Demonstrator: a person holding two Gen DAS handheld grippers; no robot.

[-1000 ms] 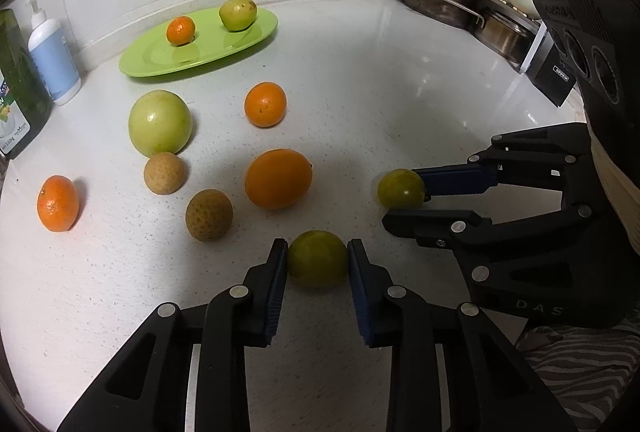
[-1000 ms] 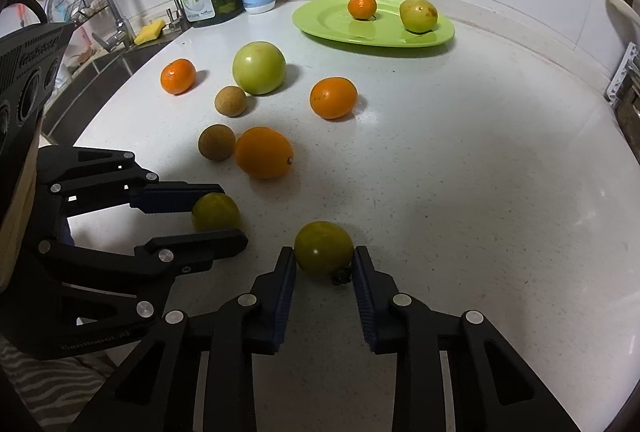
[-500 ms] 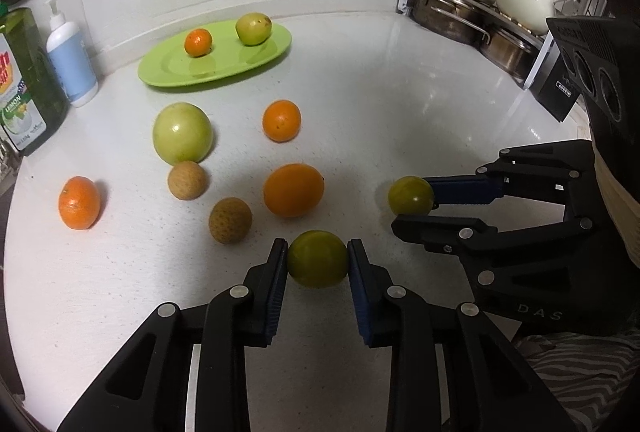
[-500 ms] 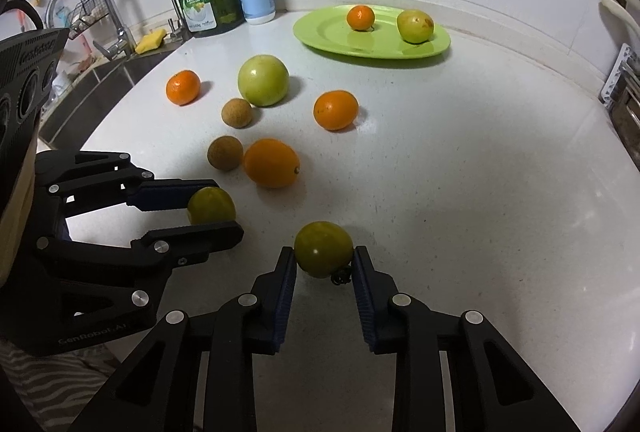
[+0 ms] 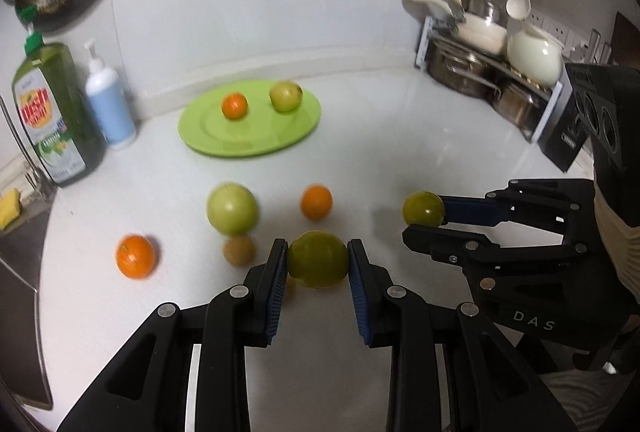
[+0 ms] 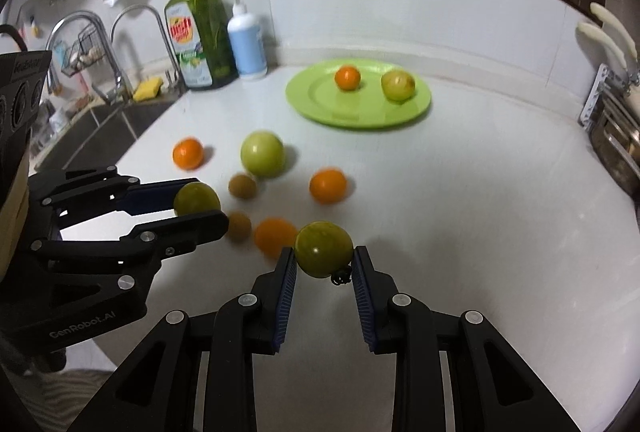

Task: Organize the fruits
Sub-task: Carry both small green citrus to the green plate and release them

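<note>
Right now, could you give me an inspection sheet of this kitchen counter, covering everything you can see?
Surface: white counter, no spills seen.
Job's things: green plate holds a small orange and a yellow-green fruit; six more fruits lie loose on the counter.
Clutter: dish soap bottle, pump bottle.
Grippers: left hand-held gripper shut on a green fruit; right hand-held gripper shut on another green fruit.
Cables: nothing seen.
Surroundings: sink and taps at one end, pot rack at the other.
</note>
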